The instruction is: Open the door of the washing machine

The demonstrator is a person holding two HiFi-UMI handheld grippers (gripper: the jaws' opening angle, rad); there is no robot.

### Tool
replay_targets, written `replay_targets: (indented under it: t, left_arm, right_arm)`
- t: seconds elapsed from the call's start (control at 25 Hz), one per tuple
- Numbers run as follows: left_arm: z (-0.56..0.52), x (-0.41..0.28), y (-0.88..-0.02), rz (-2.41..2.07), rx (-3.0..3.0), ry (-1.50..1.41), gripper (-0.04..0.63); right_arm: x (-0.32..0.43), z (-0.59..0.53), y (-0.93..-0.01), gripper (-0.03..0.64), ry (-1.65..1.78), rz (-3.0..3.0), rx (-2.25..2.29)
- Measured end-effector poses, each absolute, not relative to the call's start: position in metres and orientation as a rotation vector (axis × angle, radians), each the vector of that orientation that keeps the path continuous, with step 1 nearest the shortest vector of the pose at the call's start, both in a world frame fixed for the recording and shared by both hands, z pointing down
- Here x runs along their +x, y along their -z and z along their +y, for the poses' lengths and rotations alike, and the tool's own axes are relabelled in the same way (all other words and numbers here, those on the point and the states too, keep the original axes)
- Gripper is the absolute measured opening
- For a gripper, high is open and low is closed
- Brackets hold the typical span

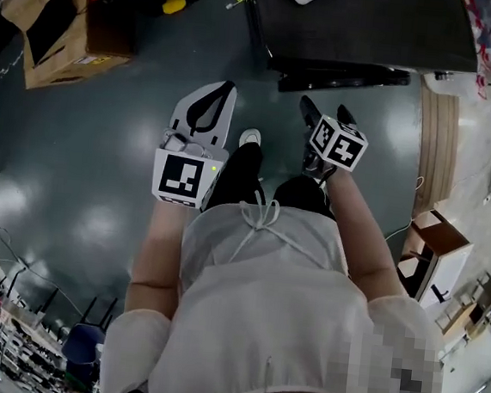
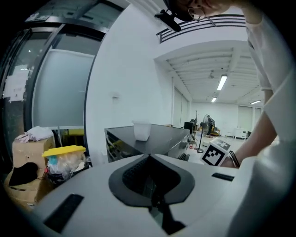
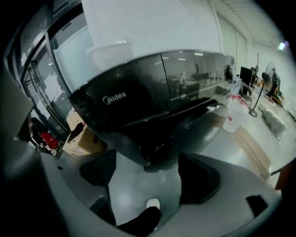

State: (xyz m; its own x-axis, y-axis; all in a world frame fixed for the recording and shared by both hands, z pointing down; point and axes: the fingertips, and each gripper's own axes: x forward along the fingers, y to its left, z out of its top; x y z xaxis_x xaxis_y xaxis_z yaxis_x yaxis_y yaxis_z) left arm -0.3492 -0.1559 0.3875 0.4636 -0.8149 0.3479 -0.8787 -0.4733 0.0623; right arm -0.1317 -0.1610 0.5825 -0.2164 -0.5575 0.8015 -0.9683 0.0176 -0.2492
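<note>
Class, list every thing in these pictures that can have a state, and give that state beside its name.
left gripper: shut, empty.
right gripper: open, nothing held.
washing machine: door looks shut.
white tub: upright on top of the machine.
cardboard box: flaps open.

Right gripper (image 3: 148,174) agape — washing machine (image 3: 138,102) ahead
</note>
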Motion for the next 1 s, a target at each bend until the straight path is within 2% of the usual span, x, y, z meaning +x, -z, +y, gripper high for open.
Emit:
replay_targets:
  t: [0.12,0.52,0.76,1.0]
  left_arm:
    - [-0.163,-0.351,-0.414,-1.394,2.459,-0.426,0.023]
    - [-0.173,-0.342,-0.503,-1.285,2.437,-0.483,0.023]
    - [-0.173,-0.344,-0.525,-1.26,2.425,-0.503,0.023]
    - [-0.185,-0.352,-0.529,-1.261,2.454,-0.535,0.023]
  right_arm:
    - [-0.135,-0.162,-0.62,0.357,-1.186,-1.691,1.569]
    - [-0.139,-0.192,-0.697,0.332,-1.255,-1.565,1.673]
    - [-0.139,-0.189,-0.714,0.216,-1.339,-1.44,1.783]
    - [-0.141,-0.189,-0.721,0.185,-1.434,-1.398,1.789]
